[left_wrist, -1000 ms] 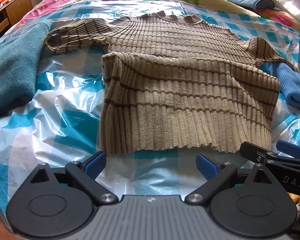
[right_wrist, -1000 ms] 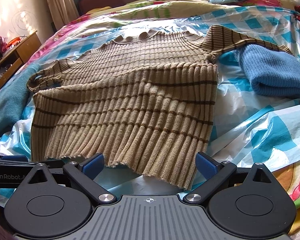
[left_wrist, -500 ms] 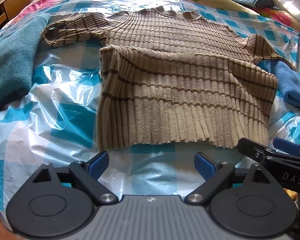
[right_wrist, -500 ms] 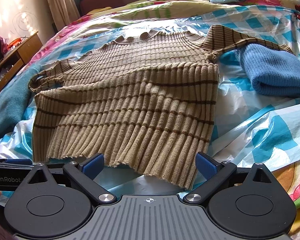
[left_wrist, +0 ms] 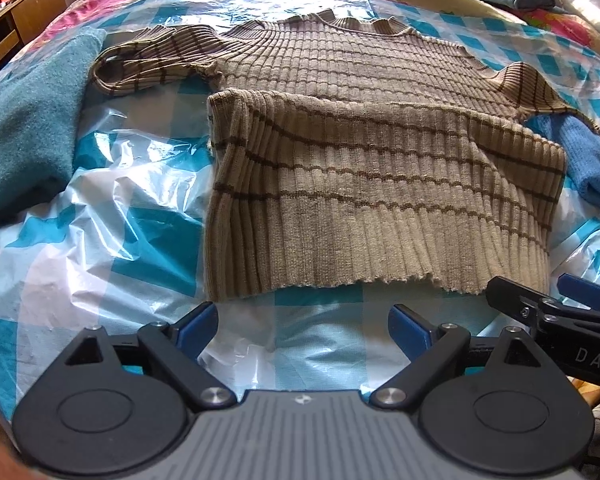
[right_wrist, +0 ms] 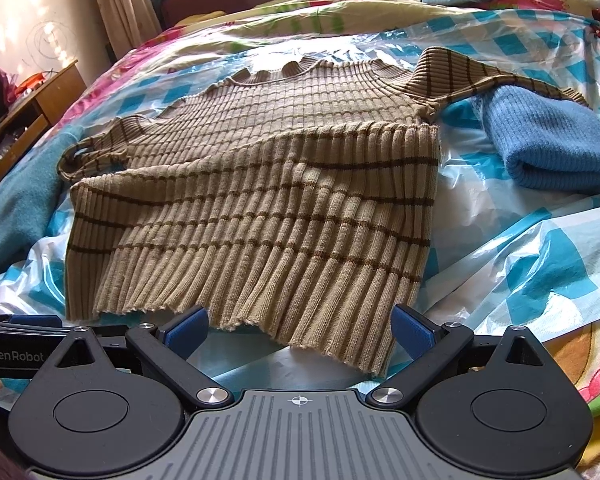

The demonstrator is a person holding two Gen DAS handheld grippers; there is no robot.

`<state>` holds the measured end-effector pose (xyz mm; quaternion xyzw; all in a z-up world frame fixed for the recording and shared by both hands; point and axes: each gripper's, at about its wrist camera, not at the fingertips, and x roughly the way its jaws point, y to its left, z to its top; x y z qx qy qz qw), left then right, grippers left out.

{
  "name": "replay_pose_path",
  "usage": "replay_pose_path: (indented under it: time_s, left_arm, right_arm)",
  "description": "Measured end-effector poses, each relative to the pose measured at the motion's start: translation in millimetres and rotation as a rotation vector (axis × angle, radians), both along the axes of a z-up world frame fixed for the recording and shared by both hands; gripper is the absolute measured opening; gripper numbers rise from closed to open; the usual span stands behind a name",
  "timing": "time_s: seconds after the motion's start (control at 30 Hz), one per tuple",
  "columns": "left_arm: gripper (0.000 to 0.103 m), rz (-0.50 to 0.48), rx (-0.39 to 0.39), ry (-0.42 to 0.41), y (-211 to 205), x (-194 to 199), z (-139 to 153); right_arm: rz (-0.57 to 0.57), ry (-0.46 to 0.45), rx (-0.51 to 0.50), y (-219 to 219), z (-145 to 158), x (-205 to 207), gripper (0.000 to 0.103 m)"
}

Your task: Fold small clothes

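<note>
Beige ribbed sweater with brown stripes point(left_wrist: 380, 184), hem doubled up, centred on glossy blue-checked plastic sheet point(left_wrist: 112, 216). Left gripper point(left_wrist: 302, 322) and right gripper point(right_wrist: 300, 322) gaping, empty, just short of hem. Risks: pinching slippery plastic with knit; snagging blue knitted garment point(right_wrist: 548, 148) under right sleeve

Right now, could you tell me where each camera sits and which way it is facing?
Left wrist: on the left gripper, near the striped sweater, facing its hem; own open fingers and the right gripper show.
Right wrist: on the right gripper, facing the hem's right corner; own open fingers and the left gripper's side show.
Shared: sweater, blue knit, teal cloth.
</note>
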<state>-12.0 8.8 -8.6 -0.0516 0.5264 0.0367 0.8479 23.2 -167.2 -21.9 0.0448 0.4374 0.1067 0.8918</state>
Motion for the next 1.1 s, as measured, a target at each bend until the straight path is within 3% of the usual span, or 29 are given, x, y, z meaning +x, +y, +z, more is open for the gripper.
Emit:
replay_pose_path:
  time_s: [0.53, 1.1]
  left_arm:
    - [0.097, -0.004, 0.063, -0.014, -3.6, -0.9, 3.2]
    - [0.097, -0.002, 0.038, -0.003, -1.4, 0.2, -1.8]
  right_arm:
    - [0.001, 0.006, -0.001, 0.5, -0.3, 0.2, 0.098]
    - [0.002, 0.021, -0.034, 2.4, -2.2, 2.0, 0.098]
